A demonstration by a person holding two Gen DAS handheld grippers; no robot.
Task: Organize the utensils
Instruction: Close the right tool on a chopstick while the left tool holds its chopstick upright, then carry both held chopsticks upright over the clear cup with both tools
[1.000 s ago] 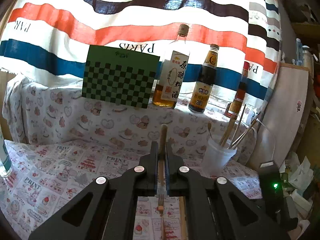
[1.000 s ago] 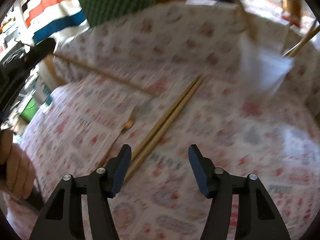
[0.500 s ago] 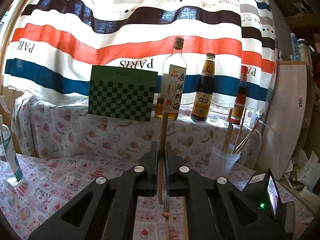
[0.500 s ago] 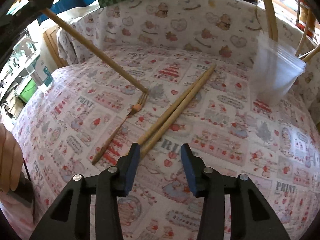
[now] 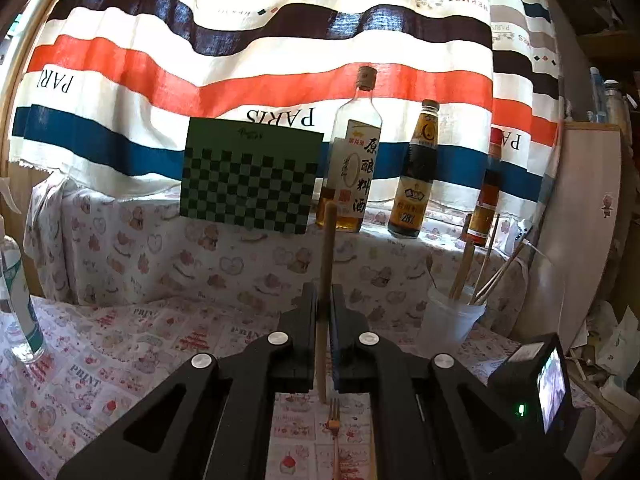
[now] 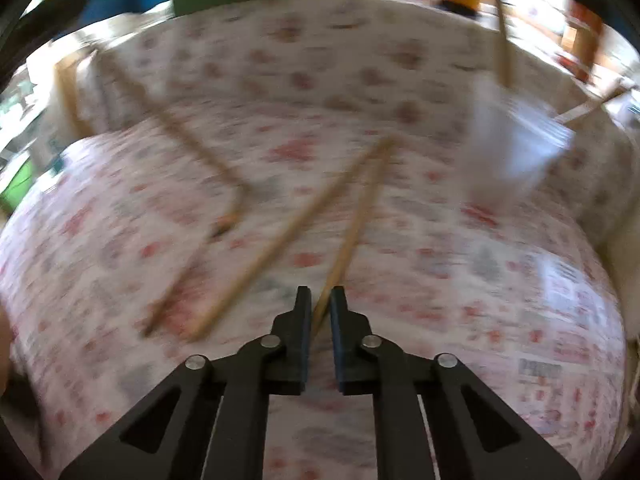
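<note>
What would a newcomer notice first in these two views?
Probably the left gripper, shut on a wooden chopstick that stands upright before the striped cloth and bottles. Then the right gripper, jaws just closed on one chopstick of the pair on the table, with the fork to its left.

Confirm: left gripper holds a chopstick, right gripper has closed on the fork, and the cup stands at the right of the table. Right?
Not quite. The right gripper has just closed on a chopstick, not the fork, which lies apart on the cloth, as the right wrist view shows. The left gripper does hold a chopstick, and the cup stands at the right.
</note>
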